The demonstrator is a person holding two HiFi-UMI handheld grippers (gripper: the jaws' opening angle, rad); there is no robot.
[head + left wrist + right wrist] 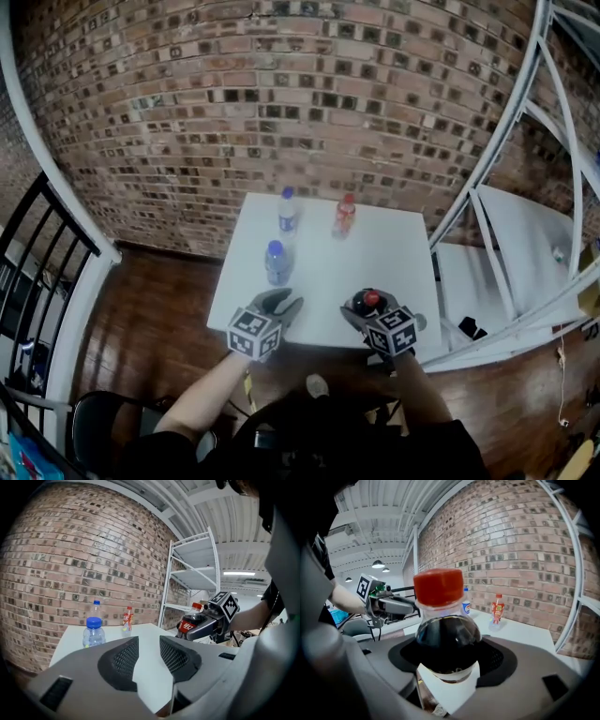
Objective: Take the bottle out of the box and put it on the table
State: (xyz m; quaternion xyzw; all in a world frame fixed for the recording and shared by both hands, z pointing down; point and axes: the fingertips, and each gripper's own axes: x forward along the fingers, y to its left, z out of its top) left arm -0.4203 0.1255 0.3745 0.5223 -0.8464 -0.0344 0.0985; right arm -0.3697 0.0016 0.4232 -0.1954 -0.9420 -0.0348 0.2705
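A curved red brick wall (pixel 281 94) fills the background above a dark wooden floor (pixel 159 300). A white metal rack (pixel 525 234) with bare shelves stands at the right. Against the wall, beside the rack, stands a white square table (pixel 375 272). A person's forearms reach from the bottom of the head view, each hand holding a grey gripper with a marker cube. The left gripper (pixel 281 305) is over the table's near left part; its dark mesh-faced jaws are spread, with only the tabletop showing between them. The right gripper (pixel 366 305) is over the near right part of the table, its jaws pinching the cola bottle (pixel 445 634). That bottle holds dark liquid, has a red cap and stands upright in the grip; whether its base touches the table cannot be told. Three more bottles stand on the table. A water bottle (pixel 277 262) with a blue cap is just beyond the left gripper. Further back, near the wall, are a blue-label bottle (pixel 288 214) and, to its right, a red bottle (pixel 344 216).
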